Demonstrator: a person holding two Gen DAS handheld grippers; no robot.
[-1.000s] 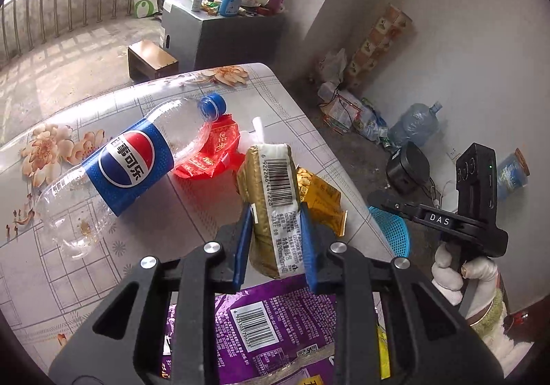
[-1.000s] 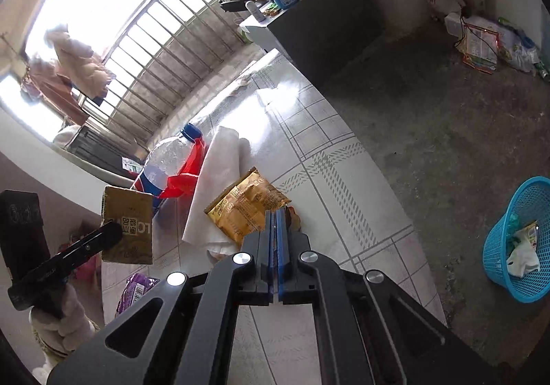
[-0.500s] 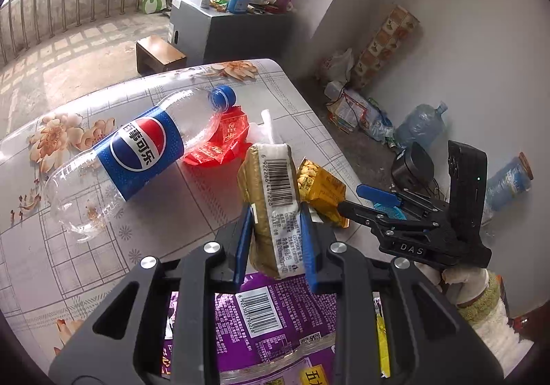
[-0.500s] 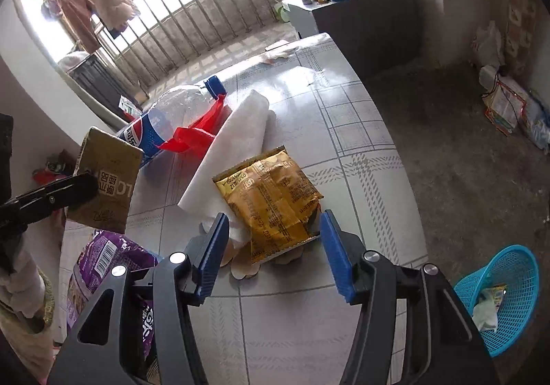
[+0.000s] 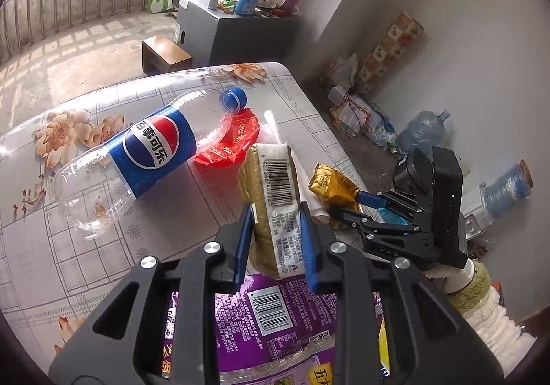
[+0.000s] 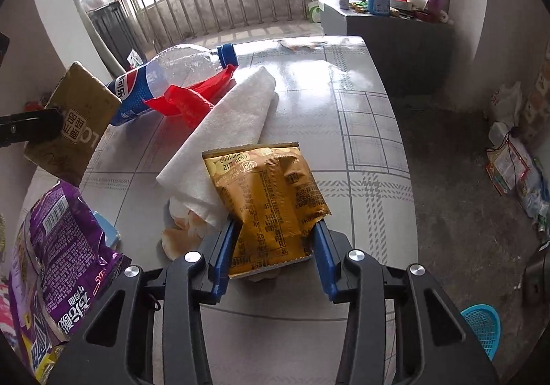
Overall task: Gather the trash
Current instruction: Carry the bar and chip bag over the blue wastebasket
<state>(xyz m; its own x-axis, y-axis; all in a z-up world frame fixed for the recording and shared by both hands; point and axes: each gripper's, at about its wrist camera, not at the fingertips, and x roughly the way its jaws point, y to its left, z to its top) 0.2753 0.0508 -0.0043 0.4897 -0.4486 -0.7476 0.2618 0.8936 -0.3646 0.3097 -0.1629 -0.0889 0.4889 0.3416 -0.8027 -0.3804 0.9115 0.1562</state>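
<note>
My left gripper [image 5: 276, 216] is shut on a gold drink carton [image 5: 273, 192] and holds it above the table; the carton also shows in the right wrist view [image 6: 72, 123]. My right gripper [image 6: 275, 237] is open, its jaws on either side of a yellow snack packet [image 6: 271, 199] lying on the table; it also shows in the left wrist view [image 5: 361, 206] at the packet [image 5: 330, 185]. An empty Pepsi bottle [image 5: 144, 151], a red wrapper [image 5: 230, 141], a white paper towel [image 6: 227, 134] and a purple snack bag [image 5: 271, 319] lie on the table.
The tiled, flower-patterned table [image 5: 68, 268] ends at its right edge above a bare floor. A blue waste basket [image 6: 481, 326] stands on the floor to the right. A grey cabinet [image 5: 233, 31] with bottles stands behind. Clutter and water jugs [image 5: 422, 130] line the wall.
My right gripper opened from shut and moved in over the yellow snack packet, jaws now astride it. My left gripper kept its hold on the carton and shifted slightly.
</note>
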